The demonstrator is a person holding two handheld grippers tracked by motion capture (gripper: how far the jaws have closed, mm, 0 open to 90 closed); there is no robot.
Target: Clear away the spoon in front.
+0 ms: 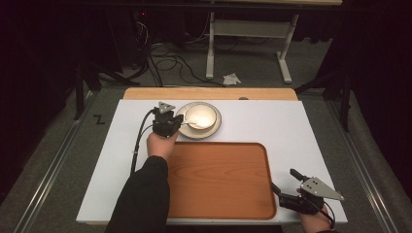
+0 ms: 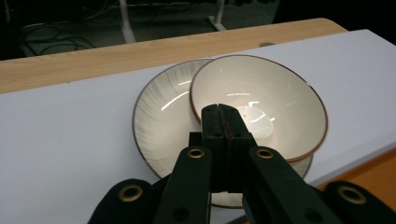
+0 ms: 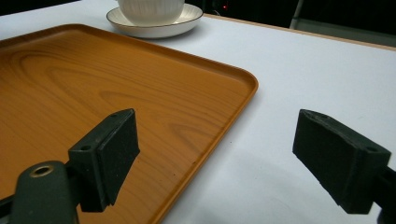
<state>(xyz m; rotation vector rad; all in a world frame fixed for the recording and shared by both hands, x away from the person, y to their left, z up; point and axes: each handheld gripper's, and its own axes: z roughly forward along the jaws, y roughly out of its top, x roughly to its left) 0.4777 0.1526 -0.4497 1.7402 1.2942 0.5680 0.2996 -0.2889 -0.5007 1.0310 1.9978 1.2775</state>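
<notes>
Two tools: left tool (image 2: 223, 112) pinching cream bowl (image 2: 275, 98) rim (brown-edged, on saucer (image 2: 159, 116)); right tool (image 3: 215, 158) spread.

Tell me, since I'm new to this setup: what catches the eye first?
The wide orange-brown wooden tray lies bare at the near middle of the white table. Behind it, a cream ceramic bowl sits on a brown-rimmed saucer, with the left gripper shut at the bowl's near rim. The right gripper hovers open beside the tray's corner.
</notes>
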